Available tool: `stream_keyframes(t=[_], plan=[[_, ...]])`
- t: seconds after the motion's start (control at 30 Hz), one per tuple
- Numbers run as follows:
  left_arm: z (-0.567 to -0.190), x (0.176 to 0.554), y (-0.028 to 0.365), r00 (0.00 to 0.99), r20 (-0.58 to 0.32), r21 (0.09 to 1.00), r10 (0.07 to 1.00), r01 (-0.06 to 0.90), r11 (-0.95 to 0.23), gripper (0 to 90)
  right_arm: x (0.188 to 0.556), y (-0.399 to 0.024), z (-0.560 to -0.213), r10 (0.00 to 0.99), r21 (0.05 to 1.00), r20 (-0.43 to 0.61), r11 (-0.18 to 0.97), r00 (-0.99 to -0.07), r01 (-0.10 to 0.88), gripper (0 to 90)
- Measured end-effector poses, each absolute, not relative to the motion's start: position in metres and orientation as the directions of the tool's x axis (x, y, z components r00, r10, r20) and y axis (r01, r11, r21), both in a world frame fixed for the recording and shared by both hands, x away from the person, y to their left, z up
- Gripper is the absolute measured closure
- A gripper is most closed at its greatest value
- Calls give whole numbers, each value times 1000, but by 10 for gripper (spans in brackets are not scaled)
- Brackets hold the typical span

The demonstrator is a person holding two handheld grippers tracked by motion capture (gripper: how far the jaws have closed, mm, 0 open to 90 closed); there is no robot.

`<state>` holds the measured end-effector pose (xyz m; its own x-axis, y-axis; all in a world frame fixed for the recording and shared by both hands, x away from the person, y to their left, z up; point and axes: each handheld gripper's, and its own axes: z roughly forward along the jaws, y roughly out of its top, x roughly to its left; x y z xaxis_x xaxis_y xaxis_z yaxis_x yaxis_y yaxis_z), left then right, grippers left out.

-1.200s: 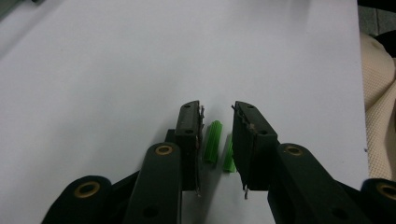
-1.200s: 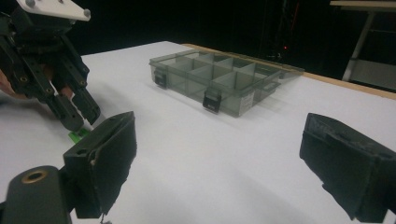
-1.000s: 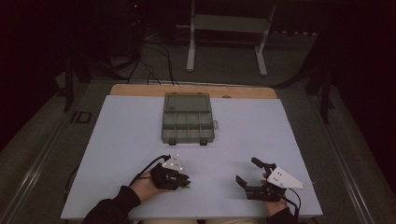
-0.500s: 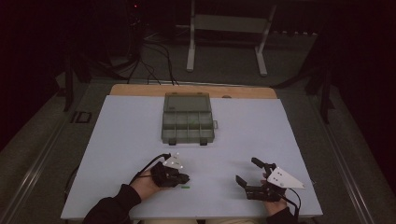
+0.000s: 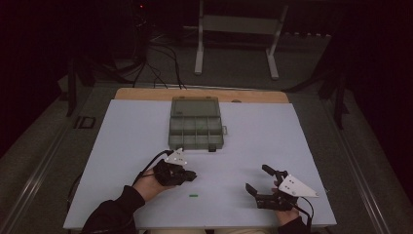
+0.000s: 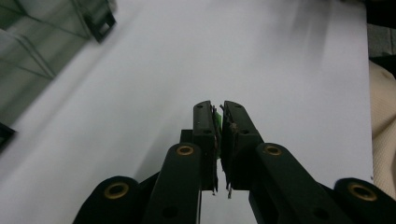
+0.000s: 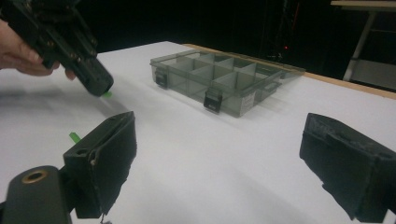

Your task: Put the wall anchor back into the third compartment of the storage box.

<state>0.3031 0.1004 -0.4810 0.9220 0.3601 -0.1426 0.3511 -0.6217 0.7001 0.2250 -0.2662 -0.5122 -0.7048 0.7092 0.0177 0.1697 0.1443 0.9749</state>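
My left gripper [image 5: 191,176]: clamped on a small green piece [image 6: 216,122], above the near-left desk [image 5: 292,141].
My right gripper [image 5: 256,181]: jaws wide apart, near right.
Compartment box [image 5: 196,128]: far centre.
Second green piece [image 5: 194,196]: lying near.

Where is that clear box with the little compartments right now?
In the high view the box sits closed at the far middle of the white table, just beyond the left tongs.

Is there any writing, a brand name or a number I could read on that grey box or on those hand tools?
None that can be read. The compartment box has a pale sticker on its front wall, too blurred to read. The left gripper and right gripper bear no lettering that I can make out.
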Motion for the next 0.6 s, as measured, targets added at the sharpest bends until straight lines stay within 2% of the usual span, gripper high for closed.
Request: stream_keyframes(t=[0.3,0.6], plan=[[-455,319,103,910,-130,728,394,357,-585,833,225,-266,-512,710,974,19,145,-704,172,110],[-428,343,103,876,-104,756,471,377,-536,833,225,-266,-512,709,975,17,145,-705,168,110]])
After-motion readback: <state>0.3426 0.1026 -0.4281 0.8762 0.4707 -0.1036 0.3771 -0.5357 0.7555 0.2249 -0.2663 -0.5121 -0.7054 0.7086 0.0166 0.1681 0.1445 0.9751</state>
